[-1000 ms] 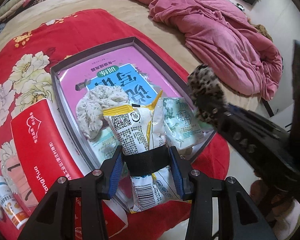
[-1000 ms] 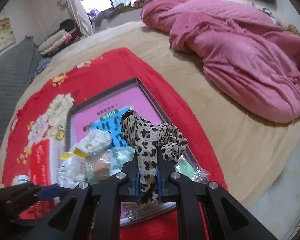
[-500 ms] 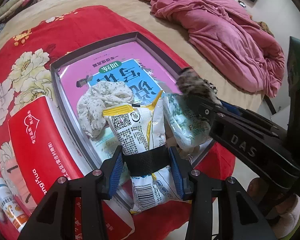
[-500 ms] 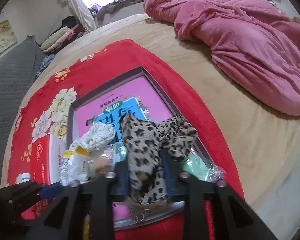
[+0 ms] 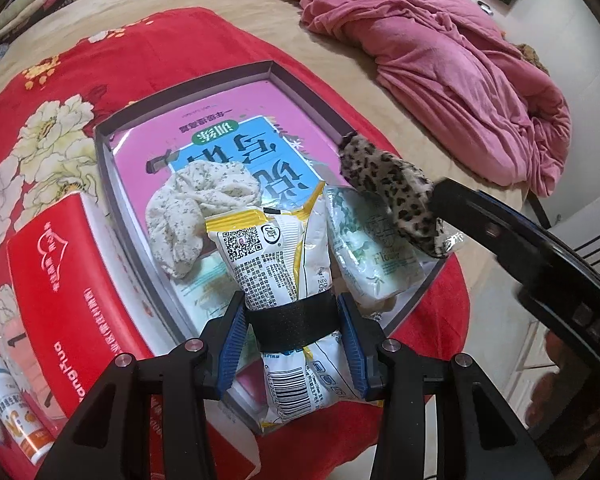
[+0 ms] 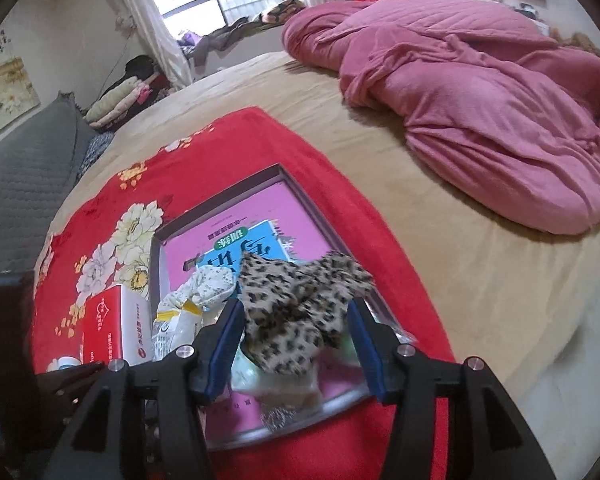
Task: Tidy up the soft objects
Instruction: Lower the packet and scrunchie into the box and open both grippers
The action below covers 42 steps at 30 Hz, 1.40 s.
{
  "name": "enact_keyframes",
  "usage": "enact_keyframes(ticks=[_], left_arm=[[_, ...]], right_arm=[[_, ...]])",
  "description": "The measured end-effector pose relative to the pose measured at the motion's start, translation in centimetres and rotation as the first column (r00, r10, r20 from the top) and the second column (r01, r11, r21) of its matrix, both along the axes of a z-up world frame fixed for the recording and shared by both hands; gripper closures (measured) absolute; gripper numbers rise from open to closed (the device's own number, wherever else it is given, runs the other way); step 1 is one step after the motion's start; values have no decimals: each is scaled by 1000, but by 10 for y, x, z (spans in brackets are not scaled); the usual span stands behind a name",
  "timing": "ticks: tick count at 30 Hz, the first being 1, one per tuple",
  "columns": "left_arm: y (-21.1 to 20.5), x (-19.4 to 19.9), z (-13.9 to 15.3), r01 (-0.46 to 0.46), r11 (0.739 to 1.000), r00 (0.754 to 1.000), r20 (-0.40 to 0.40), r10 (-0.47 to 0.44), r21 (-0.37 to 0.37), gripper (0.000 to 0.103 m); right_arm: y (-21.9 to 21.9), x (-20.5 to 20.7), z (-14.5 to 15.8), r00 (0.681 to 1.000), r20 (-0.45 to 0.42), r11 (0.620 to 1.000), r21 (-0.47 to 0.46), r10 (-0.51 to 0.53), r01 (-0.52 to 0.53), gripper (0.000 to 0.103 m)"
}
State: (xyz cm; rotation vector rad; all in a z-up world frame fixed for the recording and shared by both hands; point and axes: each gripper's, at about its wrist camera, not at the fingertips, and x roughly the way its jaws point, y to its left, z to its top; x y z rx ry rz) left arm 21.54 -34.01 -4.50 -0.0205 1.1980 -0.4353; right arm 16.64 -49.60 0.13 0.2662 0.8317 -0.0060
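A grey-walled tray [image 5: 104, 160] with a pink printed bottom lies on a red floral blanket; it also shows in the right wrist view [image 6: 284, 176]. My left gripper [image 5: 292, 344] is shut on a white and yellow tissue pack [image 5: 276, 252] over the tray's near edge. My right gripper [image 6: 296, 340] is open; a leopard-print scrunchie [image 6: 296, 304] lies loose between its fingers on a pale green tissue pack [image 5: 372, 256] in the tray. The scrunchie also shows in the left wrist view [image 5: 392, 188]. A cream floral scrunchie [image 5: 196, 208] lies in the tray.
A red carton [image 5: 60, 300] stands left of the tray, with a small white bottle [image 5: 8, 408] beside it. A pink quilt [image 6: 480, 92] is heaped on the beige bed at the right. The bed edge lies just right of the tray.
My right gripper has opened and let go of the leopard scrunchie, which now rests on the green pack in the tray. My left gripper still holds the tissue pack in place.
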Motion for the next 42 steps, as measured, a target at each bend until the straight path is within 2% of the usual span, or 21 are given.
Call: enact_keyframes(ticks=[5, 14, 18, 35, 42], left_arm=[[-4, 5, -3, -4, 1000, 1000, 7, 4, 8, 57], [-6, 7, -9, 4, 999, 1000, 24, -4, 32, 56], [-8, 5, -4, 15, 999, 999, 38, -16, 44, 49], [-1, -6, 10, 9, 998, 998, 56, -12, 59, 42], [5, -12, 18, 10, 999, 998, 65, -13, 52, 36]], right_arm=[[-13, -19, 4, 999, 5, 999, 10, -49, 48, 49], [-13, -32, 6, 999, 10, 999, 15, -44, 44, 49], [-11, -32, 6, 999, 3, 999, 1, -43, 43, 49], [-7, -47, 22, 998, 20, 998, -20, -54, 54, 48], [0, -54, 29, 998, 33, 998, -29, -47, 48, 40]])
